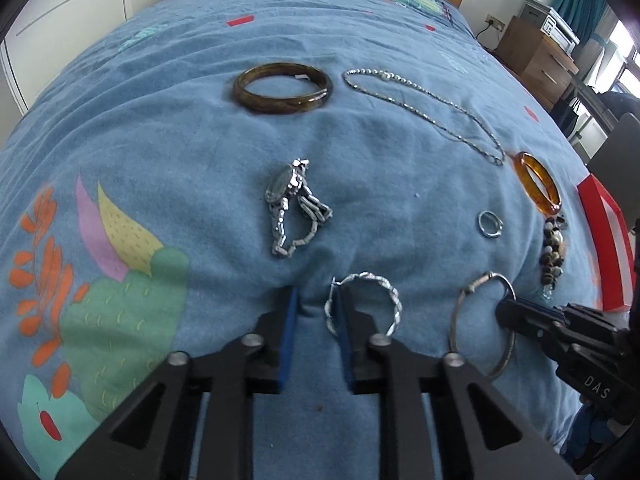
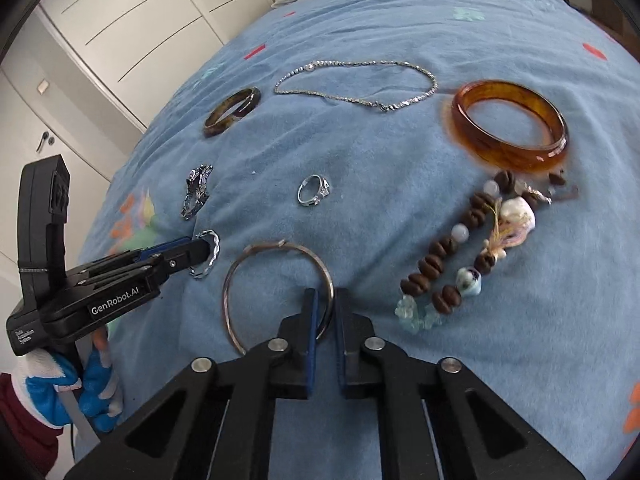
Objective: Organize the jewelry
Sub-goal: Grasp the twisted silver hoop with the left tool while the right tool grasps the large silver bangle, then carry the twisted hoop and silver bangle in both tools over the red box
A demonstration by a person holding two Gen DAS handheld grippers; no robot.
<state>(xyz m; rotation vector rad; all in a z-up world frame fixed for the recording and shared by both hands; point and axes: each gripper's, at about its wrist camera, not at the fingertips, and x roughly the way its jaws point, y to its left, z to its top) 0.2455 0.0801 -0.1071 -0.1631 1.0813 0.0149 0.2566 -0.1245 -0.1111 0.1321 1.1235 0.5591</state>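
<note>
A twisted silver bangle (image 1: 384,292) (image 2: 214,256) lies on the blue blanket (image 1: 400,200). My left gripper (image 1: 318,312) (image 2: 202,250) is shut on its near-left rim. The rim rests against the right pad, with a fold of blanket bunched beside it. Just to the right lies a thin silver bangle (image 1: 456,320) (image 2: 230,292). My right gripper (image 2: 326,312) (image 1: 504,312) is shut on the right side of that thin rim. Both grippers point steeply down at the bed.
On the blanket lie a silver watch (image 1: 292,208), a dark brown bangle (image 1: 280,106), a silver chain (image 2: 384,107), an amber bangle (image 2: 512,148), a small ring (image 2: 304,196) and a bead bracelet (image 2: 436,264). A red box (image 1: 608,248) sits at the right edge. A gloved hand (image 2: 88,392) holds the left gripper.
</note>
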